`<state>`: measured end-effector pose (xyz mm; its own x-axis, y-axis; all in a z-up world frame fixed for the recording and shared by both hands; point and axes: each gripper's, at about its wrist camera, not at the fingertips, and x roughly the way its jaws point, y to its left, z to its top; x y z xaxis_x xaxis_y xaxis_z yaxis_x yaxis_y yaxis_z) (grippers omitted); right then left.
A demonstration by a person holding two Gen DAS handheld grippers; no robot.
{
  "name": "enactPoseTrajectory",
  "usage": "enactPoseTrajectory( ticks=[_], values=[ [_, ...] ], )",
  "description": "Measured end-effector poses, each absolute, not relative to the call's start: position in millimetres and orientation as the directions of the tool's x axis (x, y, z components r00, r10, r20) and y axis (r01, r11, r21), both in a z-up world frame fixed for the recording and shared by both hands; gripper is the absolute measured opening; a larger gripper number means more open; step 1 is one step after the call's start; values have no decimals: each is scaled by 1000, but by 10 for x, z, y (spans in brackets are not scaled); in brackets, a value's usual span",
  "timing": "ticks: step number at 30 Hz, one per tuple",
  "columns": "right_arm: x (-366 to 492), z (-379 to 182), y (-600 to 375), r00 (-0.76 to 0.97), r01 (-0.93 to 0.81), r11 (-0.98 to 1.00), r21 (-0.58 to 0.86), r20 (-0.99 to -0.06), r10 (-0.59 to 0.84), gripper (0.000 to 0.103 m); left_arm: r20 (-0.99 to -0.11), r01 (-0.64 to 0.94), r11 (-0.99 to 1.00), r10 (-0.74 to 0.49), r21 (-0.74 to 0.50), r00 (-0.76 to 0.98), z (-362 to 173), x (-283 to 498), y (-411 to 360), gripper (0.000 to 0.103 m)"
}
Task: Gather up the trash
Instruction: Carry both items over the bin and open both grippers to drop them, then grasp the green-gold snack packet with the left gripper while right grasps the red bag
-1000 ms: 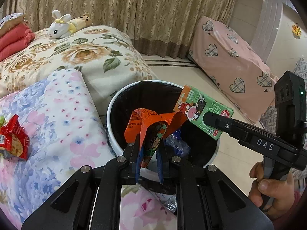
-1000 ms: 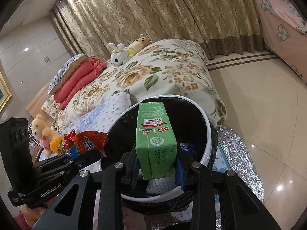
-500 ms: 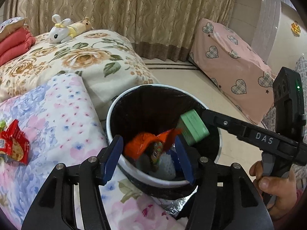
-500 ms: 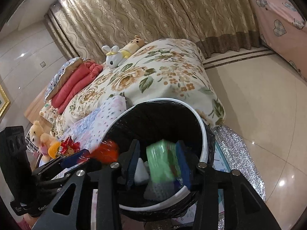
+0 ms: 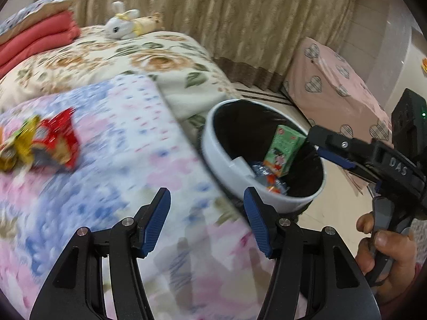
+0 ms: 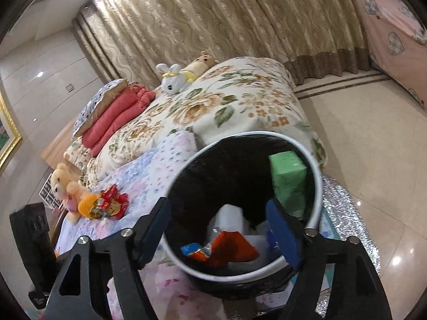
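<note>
Our left gripper (image 5: 205, 220) hangs over the floral quilt (image 5: 112, 160) with jaws spread and nothing between them; our right gripper (image 6: 221, 229) is likewise spread and empty, poised above the white-rimmed trash bin (image 6: 317, 186). Inside the bin the green juice carton (image 6: 288, 176) leans against the black liner, with the orange snack wrapper (image 6: 229, 248) lower down. The red snack packets (image 5: 53, 141) lie well apart on the quilt. We judge the next pickup calls for swinging left toward them and closing low on the crinkled foil. A second ago each gripper clamped its item above the bin; both have dropped in since.
</note>
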<state>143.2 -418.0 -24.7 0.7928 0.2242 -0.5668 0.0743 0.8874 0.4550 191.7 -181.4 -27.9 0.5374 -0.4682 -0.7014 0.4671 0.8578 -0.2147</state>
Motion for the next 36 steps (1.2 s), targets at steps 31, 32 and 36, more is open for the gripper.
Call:
enactPoseTrajectory(
  ticks=[31,32,36],
  values=[
    [1802,-506,-2438,660,-170,873,457,-605,445,86,-722,91,963,-251,-254,645,-582,1900,134,62],
    [1825,-519,-2413,657,-171,873,457,-607,447,86,-722,86,963,-249,-256,645,-585,1919,165,62],
    [1929,-584,-2311,643,-175,873,454,-619,451,86,-730,68,961,-249,-269,637,-609,2015,281,62]
  ],
)
